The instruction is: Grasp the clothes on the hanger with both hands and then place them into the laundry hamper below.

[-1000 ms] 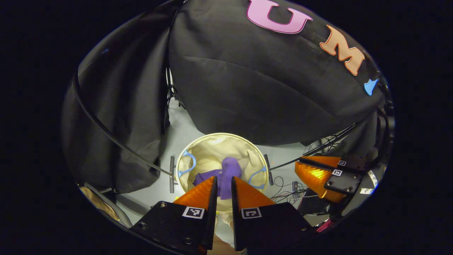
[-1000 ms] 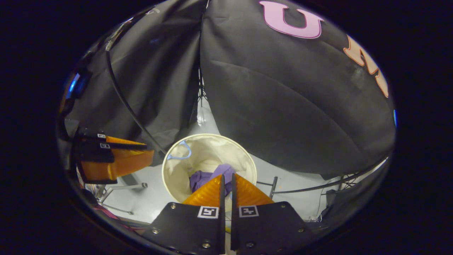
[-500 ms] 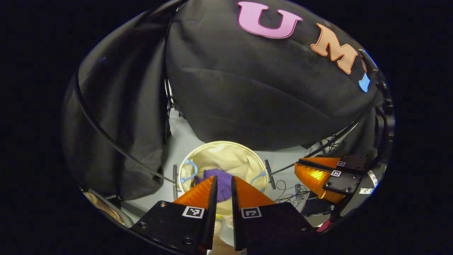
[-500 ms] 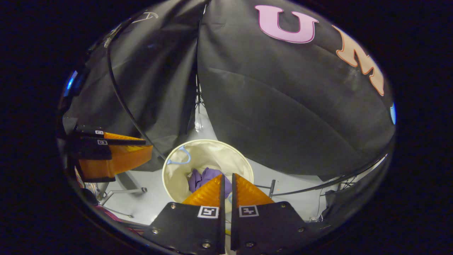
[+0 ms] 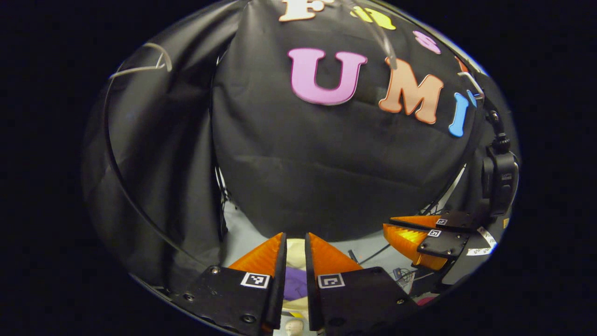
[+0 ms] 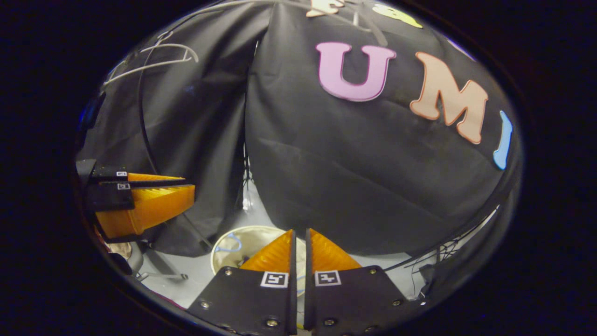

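In the left gripper view the left claw (image 5: 294,247) has its 2 fingers nearly together on nothing, hiding most of the purple clothes (image 5: 295,282) lying crumpled in the cream laundry hamper (image 5: 295,249) on the floor below. The right claw (image 6: 298,242), likewise almost closed and empty, cuts off the hamper's near side.
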### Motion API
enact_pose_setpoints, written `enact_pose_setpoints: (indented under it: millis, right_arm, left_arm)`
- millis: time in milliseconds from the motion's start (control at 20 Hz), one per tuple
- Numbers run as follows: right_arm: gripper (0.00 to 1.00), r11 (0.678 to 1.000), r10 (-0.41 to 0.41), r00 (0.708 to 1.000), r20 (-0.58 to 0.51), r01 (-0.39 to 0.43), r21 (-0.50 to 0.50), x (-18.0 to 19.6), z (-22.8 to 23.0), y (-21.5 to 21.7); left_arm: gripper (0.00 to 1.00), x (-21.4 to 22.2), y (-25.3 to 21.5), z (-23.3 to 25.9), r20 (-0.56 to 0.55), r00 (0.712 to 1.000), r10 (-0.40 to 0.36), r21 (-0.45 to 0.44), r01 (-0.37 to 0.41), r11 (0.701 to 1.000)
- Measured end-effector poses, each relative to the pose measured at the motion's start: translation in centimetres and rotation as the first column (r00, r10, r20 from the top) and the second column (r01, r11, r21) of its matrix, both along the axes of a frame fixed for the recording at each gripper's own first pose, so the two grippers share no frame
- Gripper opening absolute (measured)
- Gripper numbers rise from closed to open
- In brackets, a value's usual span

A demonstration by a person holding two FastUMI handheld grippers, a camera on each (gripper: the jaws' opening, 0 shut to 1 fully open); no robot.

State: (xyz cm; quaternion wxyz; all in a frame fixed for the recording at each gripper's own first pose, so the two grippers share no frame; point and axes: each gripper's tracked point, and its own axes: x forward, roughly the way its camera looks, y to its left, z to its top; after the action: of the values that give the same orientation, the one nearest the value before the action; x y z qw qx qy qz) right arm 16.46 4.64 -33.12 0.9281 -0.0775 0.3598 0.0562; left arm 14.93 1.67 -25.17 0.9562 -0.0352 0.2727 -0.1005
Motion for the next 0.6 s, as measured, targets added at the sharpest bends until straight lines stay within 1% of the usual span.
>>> enact_pose_setpoints:
  millis: [100, 250, 350, 400, 450, 500, 550, 600]
  right_arm:
    - [0.06, 1.0, -0.021, 0.997, 0.071, 0.02, 0.012, 0.7, 3.0, -0.3]
    - [0.07, 0.998, -0.054, 0.983, 0.178, 0.05, 0.026, 1.3, 7.8, -0.4]
    - [0.06, 0.997, -0.078, 0.965, 0.251, 0.07, 0.04, 1.8, 11.2, -0.7]
    - [0.07, 0.996, -0.089, 0.954, 0.285, 0.079, 0.047, 1.9, 13.0, -0.8]
    - [0.06, 0.995, -0.099, 0.942, 0.32, 0.087, 0.053, 2.1, 14.7, -0.9]
    - [0.06, 0.994, -0.108, 0.929, 0.353, 0.094, 0.056, 2.1, 16.4, -1.2]
    - [0.06, 0.993, -0.115, 0.915, 0.386, 0.099, 0.06, 1.5, 18.2, -1.2]
    - [0.06, 0.993, -0.121, 0.901, 0.417, 0.103, 0.065, 1.3, 19.9, -1.3]
  left_arm:
    - [0.23, 0.1, -0.5, 3.4, 0.079, 0.997, -0.015, 0.0, 0.015, 1.0]
    - [0.23, 0.3, -1.1, 8.5, 0.197, 0.98, -0.033, -0.012, 0.036, 0.999]
    - [0.23, 0.6, -1.3, 11.5, 0.269, 0.962, -0.04, -0.017, 0.046, 0.999]
    - [0.15, 0.7, -1.8, 13.4, 0.303, 0.952, -0.04, -0.022, 0.049, 0.999]
    - [0.15, 0.6, -2.0, 15.0, 0.339, 0.94, -0.042, -0.027, 0.054, 0.998]
    - [0.23, 0.5, -2.2, 16.7, 0.373, 0.927, -0.042, -0.032, 0.057, 0.998]
    - [0.15, 0.2, -2.3, 18.4, 0.404, 0.914, -0.045, -0.032, 0.063, 0.997]
    - [0.23, 0.0, -2.4, 19.6, 0.431, 0.901, -0.048, -0.03, 0.068, 0.997]
